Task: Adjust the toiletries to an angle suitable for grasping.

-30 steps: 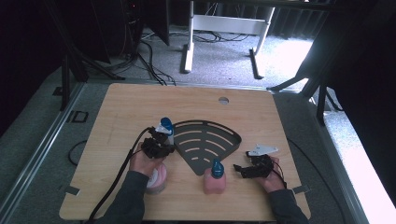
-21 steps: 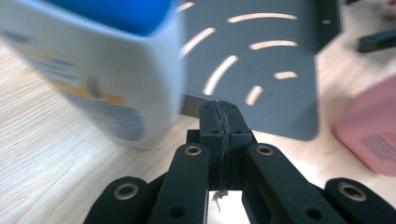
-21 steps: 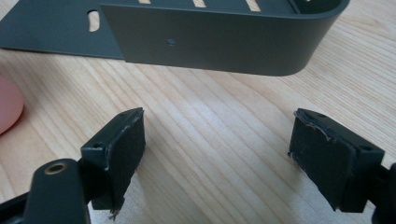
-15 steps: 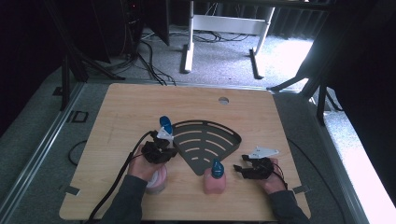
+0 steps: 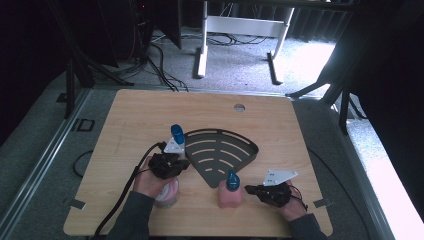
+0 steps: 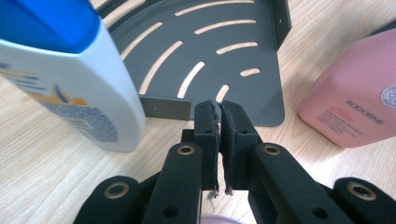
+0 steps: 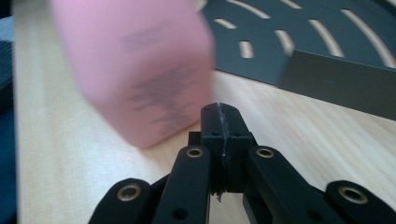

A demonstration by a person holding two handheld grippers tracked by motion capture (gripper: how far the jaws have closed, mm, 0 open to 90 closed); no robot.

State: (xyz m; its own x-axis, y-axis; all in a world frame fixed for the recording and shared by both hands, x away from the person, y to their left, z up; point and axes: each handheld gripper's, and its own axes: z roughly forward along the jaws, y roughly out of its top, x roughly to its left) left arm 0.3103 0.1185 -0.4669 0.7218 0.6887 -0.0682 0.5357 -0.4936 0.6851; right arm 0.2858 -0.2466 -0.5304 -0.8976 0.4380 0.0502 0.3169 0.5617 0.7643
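The pink bottle with a blue cap stands upright on the worktop, near edge, just in front of the near corner of the dark slotted corner shelf. The white bottle, also blue-capped, stands upright at the shelf's left edge, touching or just beside it.

The right tool sits just to the right of the pink bottle, apart from it; its jaws have just been closing and are now clenched with nothing between them. The left tool lies near the white bottle's base, jaws pressed together on nothing. A second pink container stands under the left hand.

Judgement: both bottles have been released, and this is a pause between placements. The next move calls for opening a tool, squaring it on a bottle's body and gripping low enough to avoid tipping it.
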